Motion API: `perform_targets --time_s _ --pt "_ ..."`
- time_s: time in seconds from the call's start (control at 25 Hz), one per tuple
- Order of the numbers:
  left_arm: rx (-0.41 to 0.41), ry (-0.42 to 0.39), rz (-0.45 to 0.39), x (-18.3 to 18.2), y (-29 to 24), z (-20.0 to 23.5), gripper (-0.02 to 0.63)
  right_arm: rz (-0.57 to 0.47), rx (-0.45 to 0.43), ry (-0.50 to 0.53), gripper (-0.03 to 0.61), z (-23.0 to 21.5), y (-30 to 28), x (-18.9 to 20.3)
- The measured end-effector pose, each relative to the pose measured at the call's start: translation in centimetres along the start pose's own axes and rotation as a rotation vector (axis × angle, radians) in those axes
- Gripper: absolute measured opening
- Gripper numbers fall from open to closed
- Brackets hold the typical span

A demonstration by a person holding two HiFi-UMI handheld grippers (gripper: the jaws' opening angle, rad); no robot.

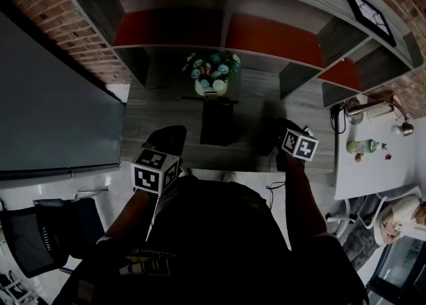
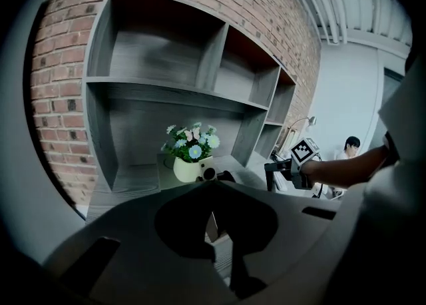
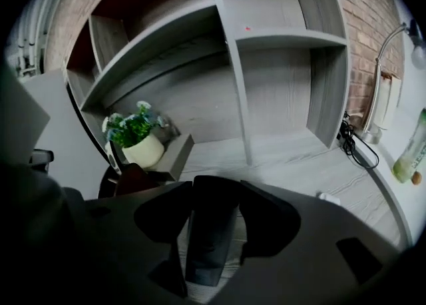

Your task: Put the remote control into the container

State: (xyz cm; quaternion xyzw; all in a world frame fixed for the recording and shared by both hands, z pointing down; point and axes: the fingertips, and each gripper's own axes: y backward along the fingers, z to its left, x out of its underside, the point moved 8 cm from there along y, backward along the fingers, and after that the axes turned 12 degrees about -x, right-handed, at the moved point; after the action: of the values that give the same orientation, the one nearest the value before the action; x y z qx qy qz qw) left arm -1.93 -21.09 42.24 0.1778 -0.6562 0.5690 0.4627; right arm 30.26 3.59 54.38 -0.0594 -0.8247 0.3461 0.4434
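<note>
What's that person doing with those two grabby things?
A person holds a hand-held gripper in each hand over a grey desk. The right hand-held gripper has its jaws wide around a dark remote, not squeezing it yet, as far as I can see. The left hand-held gripper is empty, its jaws nearly together. The remote isn't in any container yet; a dark box waits by the flowers.

Grey wood-grain shelving (image 1: 166, 107) has red back panels (image 1: 273, 38), the round cream pot (image 1: 212, 87) holds blue-and-white flowers (image 1: 213, 65), and the left gripper (image 1: 168, 138) wears black-and-white square markers (image 1: 152, 167).
</note>
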Motion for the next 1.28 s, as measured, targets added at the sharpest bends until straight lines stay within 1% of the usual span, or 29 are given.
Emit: perform_targets --time_s 0.12,0.28,0.48,0.6,0.8,0.96,1.12,1.28 --pt "0.032 -0.018 0.002 0.1 -0.6 0.3 0.006 -0.052 -0.024 0.065 0.225 3.1 1.4 -0.4" --pt "0.067 -0.039 0.000 -0.3 -1.1 0.3 0.006 -0.087 -0.027 0.163 0.224 6.1 2.5 -0.8" --pt "0.087 -0.050 0.001 -0.5 -1.6 0.8 0.006 -0.149 -0.043 0.202 0.224 9.2 4.5 -2.3" --pt "0.092 -0.053 0.003 -0.6 -1.7 1.2 0.006 -0.199 -0.088 0.235 0.224 11.8 5.7 -4.1" --pt "0.101 -0.049 0.003 -0.5 -1.6 1.6 0.006 -0.274 -0.190 0.236 0.224 15.7 6.2 -6.6" --pt "0.094 -0.049 0.004 -0.2 -1.1 2.0 0.006 -0.299 -0.246 0.241 0.224 18.2 5.1 -7.6" --pt "0.077 -0.037 -0.004 0.2 -0.4 2.9 0.006 -0.302 -0.275 0.250 0.224 20.3 3.2 -7.7" --pt "0.056 -0.020 -0.005 0.8 0.2 3.9 0.006 -0.290 -0.264 0.258 0.224 21.5 1.1 -7.3"
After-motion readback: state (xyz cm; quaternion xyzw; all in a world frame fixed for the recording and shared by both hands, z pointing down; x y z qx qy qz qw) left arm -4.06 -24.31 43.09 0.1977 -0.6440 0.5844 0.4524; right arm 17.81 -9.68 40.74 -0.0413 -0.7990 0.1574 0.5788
